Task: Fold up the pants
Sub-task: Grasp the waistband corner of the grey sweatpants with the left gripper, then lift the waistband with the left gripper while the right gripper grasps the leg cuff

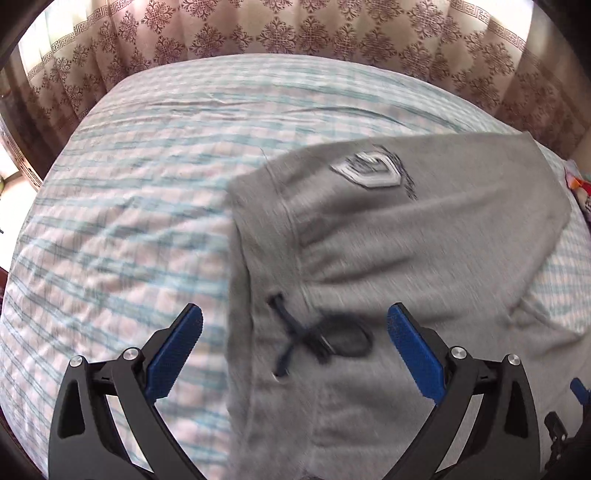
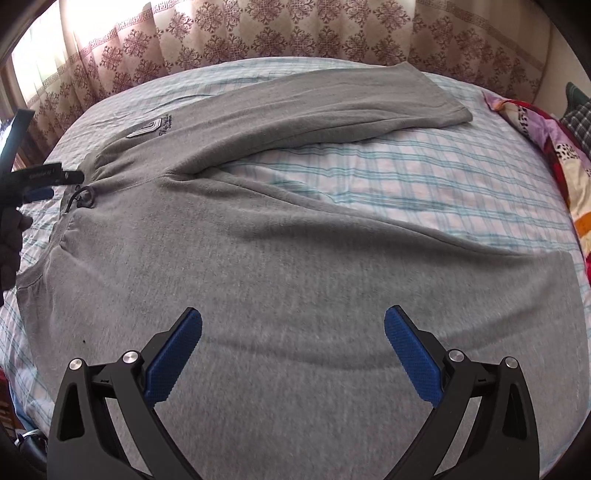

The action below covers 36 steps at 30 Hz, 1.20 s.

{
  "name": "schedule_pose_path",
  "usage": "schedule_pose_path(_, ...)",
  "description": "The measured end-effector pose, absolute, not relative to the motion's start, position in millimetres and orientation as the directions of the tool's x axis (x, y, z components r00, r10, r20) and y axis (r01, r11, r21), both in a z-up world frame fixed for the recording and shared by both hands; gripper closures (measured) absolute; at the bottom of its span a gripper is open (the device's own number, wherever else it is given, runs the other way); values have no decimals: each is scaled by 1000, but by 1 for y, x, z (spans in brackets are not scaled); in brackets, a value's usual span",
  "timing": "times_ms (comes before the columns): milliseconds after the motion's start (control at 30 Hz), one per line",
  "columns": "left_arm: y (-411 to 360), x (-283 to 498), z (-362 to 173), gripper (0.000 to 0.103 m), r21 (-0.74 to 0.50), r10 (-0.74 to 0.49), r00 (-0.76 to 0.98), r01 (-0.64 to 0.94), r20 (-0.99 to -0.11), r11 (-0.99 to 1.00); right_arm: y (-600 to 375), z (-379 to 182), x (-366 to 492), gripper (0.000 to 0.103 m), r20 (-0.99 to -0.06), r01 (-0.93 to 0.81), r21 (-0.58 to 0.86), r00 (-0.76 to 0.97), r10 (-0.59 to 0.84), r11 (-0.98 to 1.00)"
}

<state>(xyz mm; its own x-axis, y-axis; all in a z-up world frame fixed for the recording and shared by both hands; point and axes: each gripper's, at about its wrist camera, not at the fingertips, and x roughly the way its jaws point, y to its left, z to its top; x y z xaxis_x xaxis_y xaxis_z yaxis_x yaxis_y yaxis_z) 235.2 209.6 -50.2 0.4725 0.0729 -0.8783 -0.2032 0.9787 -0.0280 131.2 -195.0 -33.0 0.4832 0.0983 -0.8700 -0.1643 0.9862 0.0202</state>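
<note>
Right gripper point(image 2: 293, 332) first: its blue-padded fingers point(image 2: 173, 356) are spread wide, pinching nothing, hovering over the near leg of the grey pants point(image 2: 258, 266). That leg fills the near part of the right wrist view, lying flat on the bed point(image 2: 424, 166). Over on the left wrist view, the left gripper point(image 1: 295, 332) is just as wide apart, fingers point(image 1: 175, 354) holding nothing, poised above the waistband, where the dark drawstring point(image 1: 310, 336) lies looped in a knot right between the finger tips. The picture is blurred here, so whether the pads touch the cloth I cannot tell.

Moving farther out: the pants lie spread on the checked blue-and-white sheet, waist toward the left, the two legs splayed in a V with a wedge of bare sheet between them. The far leg runs up and to the right, its hem point(image 2: 443, 107) near the far edge of the bed. A white logo patch point(image 1: 369, 171) sits near the waist on the far side. At the right edge, a colourful quilt point(image 2: 569, 162) is bunched up. Behind it all hangs a patterned curtain point(image 2: 295, 26).
</note>
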Motion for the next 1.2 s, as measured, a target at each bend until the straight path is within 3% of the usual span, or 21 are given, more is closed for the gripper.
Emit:
schedule_pose_path(533, 280, 329, -78, 3, -205, -47, 490, -273, -870, 940, -190, -30, 164, 5, -881, -145, 80, 453, 138, 986)
schedule_pose_path(767, 275, 350, -93, 26, -189, -74, 486, -192, -871, 963, -189, -26, 171, 5, -879, -139, 90, 454, 144, 986)
schedule_pose_path(867, 268, 352, -91, 63, -205, -107, 488, -152, -866, 967, -188, -30, 177, 5, -883, -133, 82, 449, 134, 988)
schedule_pose_path(933, 263, 348, -86, 73, -263, -178, 494, -108, -851, 959, -187, -31, 182, 5, -883, -131, 74, 451, 125, 989)
schedule_pose_path(1033, 247, 337, -70, 80, -265, -206, 524, -40, -826, 963, -188, -26, 194, 5, -874, -132, 40, 476, 99, 990)
schedule_pose_path(1200, 217, 298, -30, 81, -231, -235, 592, 85, -771, 969, -201, -12, 226, 5, -840, -105, -26, 541, 35, 994)
